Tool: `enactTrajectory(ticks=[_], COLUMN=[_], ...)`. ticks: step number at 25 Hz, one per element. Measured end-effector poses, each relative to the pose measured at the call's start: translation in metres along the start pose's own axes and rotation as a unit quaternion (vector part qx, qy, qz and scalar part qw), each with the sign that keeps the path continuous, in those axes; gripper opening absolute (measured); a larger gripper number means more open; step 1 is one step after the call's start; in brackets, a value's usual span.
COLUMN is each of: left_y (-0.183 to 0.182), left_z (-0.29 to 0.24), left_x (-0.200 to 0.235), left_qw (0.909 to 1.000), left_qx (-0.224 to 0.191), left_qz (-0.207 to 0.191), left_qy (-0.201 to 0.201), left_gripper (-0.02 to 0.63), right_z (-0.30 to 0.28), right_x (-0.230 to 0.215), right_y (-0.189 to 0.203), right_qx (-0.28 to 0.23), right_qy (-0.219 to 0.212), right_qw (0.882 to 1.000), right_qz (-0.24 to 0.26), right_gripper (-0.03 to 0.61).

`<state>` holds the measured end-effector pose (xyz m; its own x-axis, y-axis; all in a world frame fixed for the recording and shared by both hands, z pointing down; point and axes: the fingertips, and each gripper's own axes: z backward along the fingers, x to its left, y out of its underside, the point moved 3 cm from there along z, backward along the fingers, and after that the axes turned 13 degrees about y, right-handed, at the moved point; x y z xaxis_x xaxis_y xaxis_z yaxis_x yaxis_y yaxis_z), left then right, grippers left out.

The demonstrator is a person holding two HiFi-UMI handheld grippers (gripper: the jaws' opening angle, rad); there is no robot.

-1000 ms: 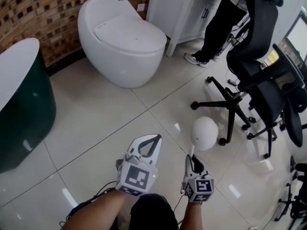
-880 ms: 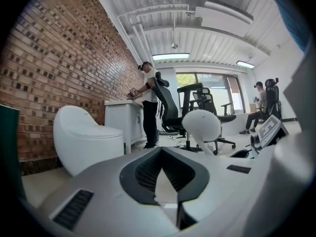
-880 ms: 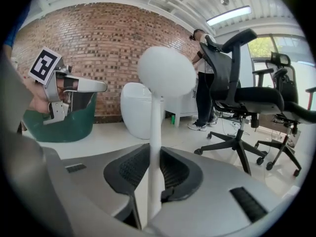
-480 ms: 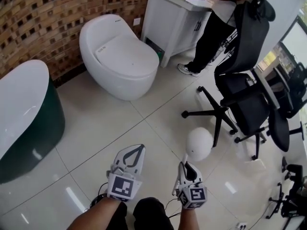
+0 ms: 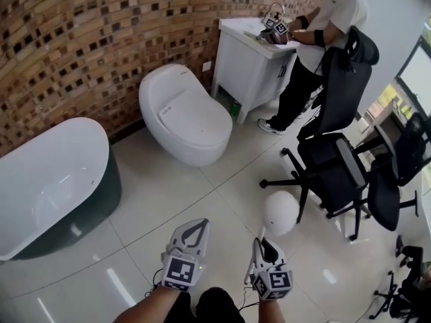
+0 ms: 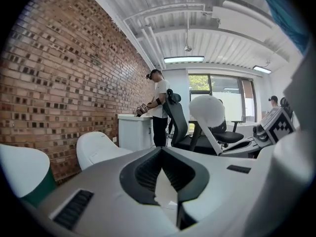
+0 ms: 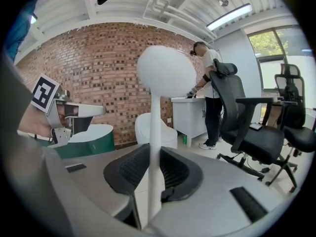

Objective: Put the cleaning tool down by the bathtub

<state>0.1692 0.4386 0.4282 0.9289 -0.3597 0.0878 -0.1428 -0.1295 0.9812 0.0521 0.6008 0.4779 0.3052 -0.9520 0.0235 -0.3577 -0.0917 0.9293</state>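
You can read no text, brand or number in any view; the left cube and right cube bear only square marker patterns.

We are seeing a white cleaning tool, a dark green bathtub with white inside, a white toilet, black chairs and a mottled brown brick wall.

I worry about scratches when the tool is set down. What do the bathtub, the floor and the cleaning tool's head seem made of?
The bathtub looks like glossy acrylic or enamel, white inside, dark green outside, with light glints. The floor is polished pale tile, likely ceramic: grout lines and reflections show. The cleaning tool has a matt white, soft-looking ball head, perhaps sponge or fleece.
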Motion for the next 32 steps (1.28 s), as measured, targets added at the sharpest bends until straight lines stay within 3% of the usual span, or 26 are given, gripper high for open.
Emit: enactTrajectory(ticks=[6, 15, 19, 26, 32], left_y=[-0.089, -0.194, -0.203, -0.207, -0.208], left_z=[0.040, 0.100, 0.136, 0.164, 0.195], left_x=[-0.015, -0.026, -0.016, 0.016, 0.043], left_qw=[1.0000, 0.9991, 0.9992, 0.9988, 0.9980], left_qx=[0.004, 0.003, -0.001, -0.013, -0.025], left_qz=[-0.009, -0.041, -0.040, -0.046, -0.041], left_qy=[0.003, 0.007, -0.006, -0.013, -0.041], left_gripper=[-0.003, -0.003, -0.003, -0.003, -0.005], right_z=[0.048, 0.108, 0.133, 0.126, 0.123], right_x=[0.007, 0.015, 0.030, 0.066, 0.096], right_y=[-0.103, -0.224, -0.245, -0.259, -0.267], right_qx=[-0.029, -0.081, -0.099, -0.114, -0.122], right_qy=[-0.002, -0.003, 0.013, 0.018, 0.007], right_qw=[1.000, 0.997, 0.995, 0.993, 0.992], right_qz=[-0.010, -0.014, -0.012, -0.016, -0.012], right_gripper=[0.086, 0.086, 0.086, 0.086, 0.086])
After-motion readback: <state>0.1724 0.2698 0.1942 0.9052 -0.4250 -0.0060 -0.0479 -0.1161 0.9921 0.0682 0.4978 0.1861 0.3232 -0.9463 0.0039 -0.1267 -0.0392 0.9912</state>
